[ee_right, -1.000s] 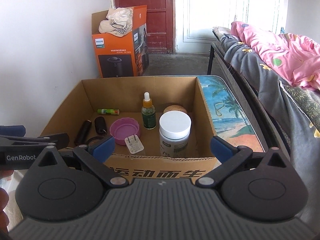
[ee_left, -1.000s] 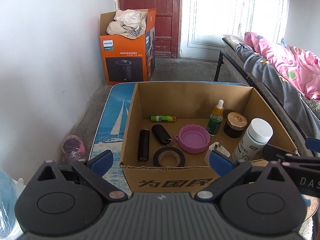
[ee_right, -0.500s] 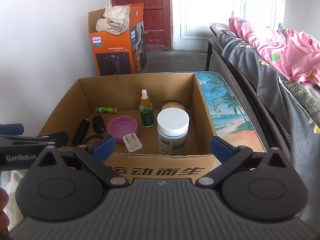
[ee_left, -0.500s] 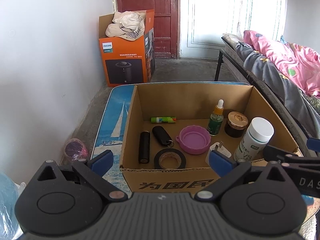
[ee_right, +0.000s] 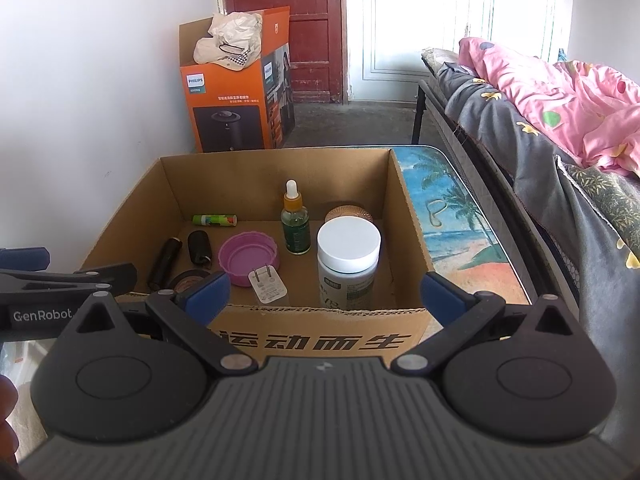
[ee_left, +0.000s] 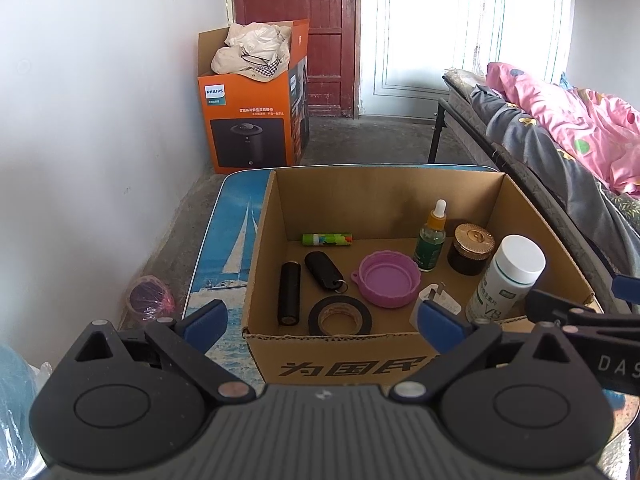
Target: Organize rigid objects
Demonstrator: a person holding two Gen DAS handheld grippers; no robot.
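**Both grippers hanging spread before the box**

Now, against the earlier frames, both views are sitting slightly higher and further back; the box contents are lying unmoved. The left gripper [ee_left: 322, 322] and right gripper [ee_right: 324, 294] are both hanging wide apart and empty, just short of the cardboard box [ee_left: 340, 354]. The white-capped bottle [ee_right: 348, 266] is standing in the near right corner, just beside the charger plug [ee_right: 267, 285].

The left view is showing the tape roll [ee_left: 340, 321] whole; in the right view a fingertip is covering most of it. A bed [ee_right: 560, 128] is flanking the table [ee_right: 452, 224].
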